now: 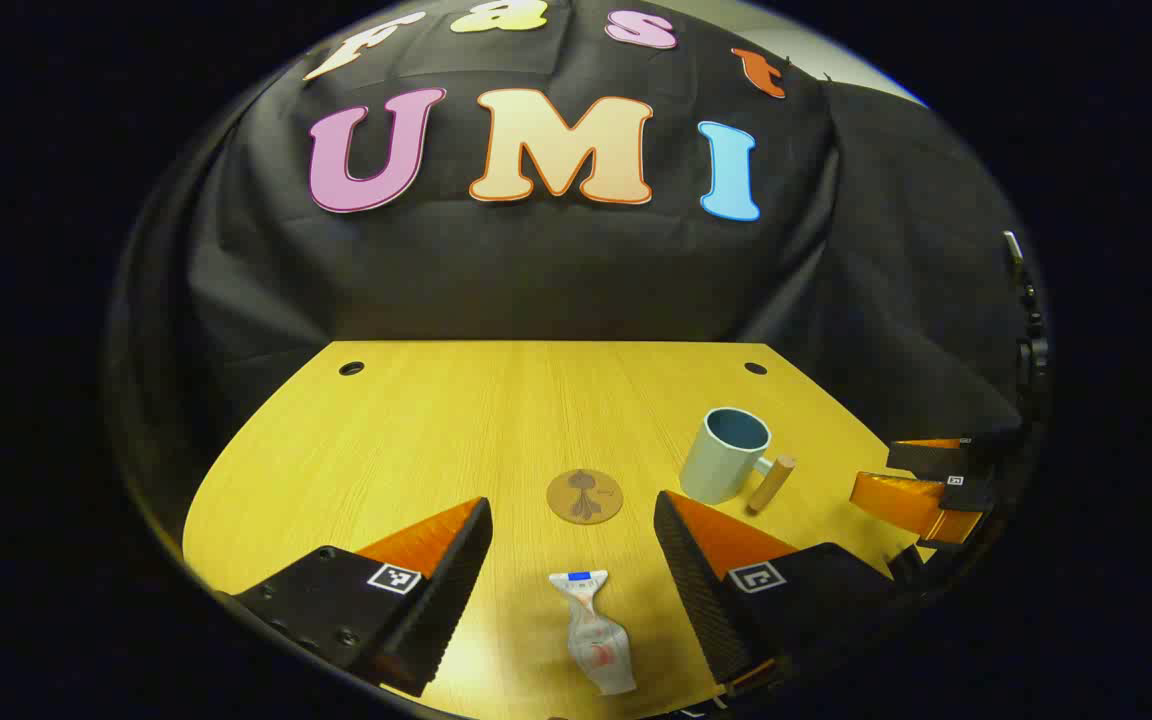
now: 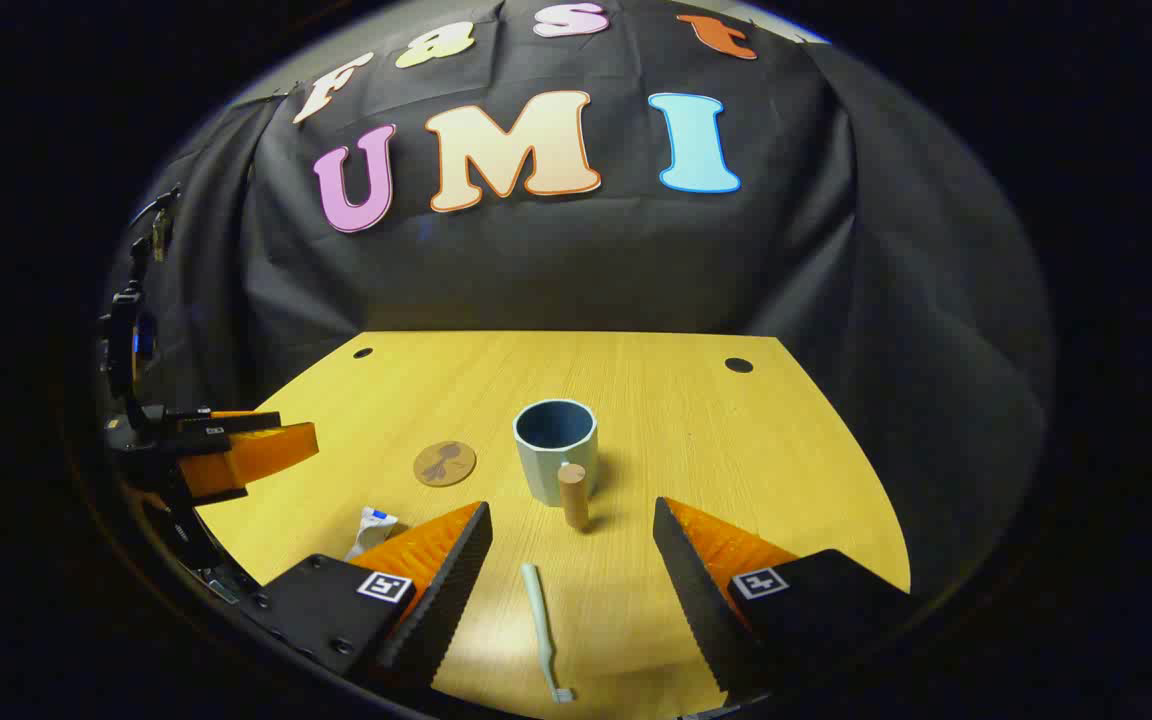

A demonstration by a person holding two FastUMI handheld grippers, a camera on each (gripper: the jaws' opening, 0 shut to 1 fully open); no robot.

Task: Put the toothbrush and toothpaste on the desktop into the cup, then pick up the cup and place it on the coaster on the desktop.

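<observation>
Both claws hover spread wide and empty, left claw point(image 1: 572, 560) over the toothpaste point(image 1: 594, 634), right claw point(image 2: 572, 560) over the toothbrush point(image 2: 543, 627), each near the cup point(image 2: 556, 449), seemingly lined up to grasp.

1. Pale blue-grey ceramic cup with a wooden peg handle point(image 2: 556, 447): one, toward the desktop's right side.
2. Round brown cork coaster with a dark printed figure point(image 1: 585, 496): one, mid-desktop.
3. White squeezed toothpaste tube with a blue band point(image 1: 595, 631): one, by the near edge.
4. Pale green plastic toothbrush point(image 2: 542, 631): one, by the near edge.
5. Dark round holes in the yellow wooden desktop point(image 2: 786, 480): two, at the far corners.
</observation>
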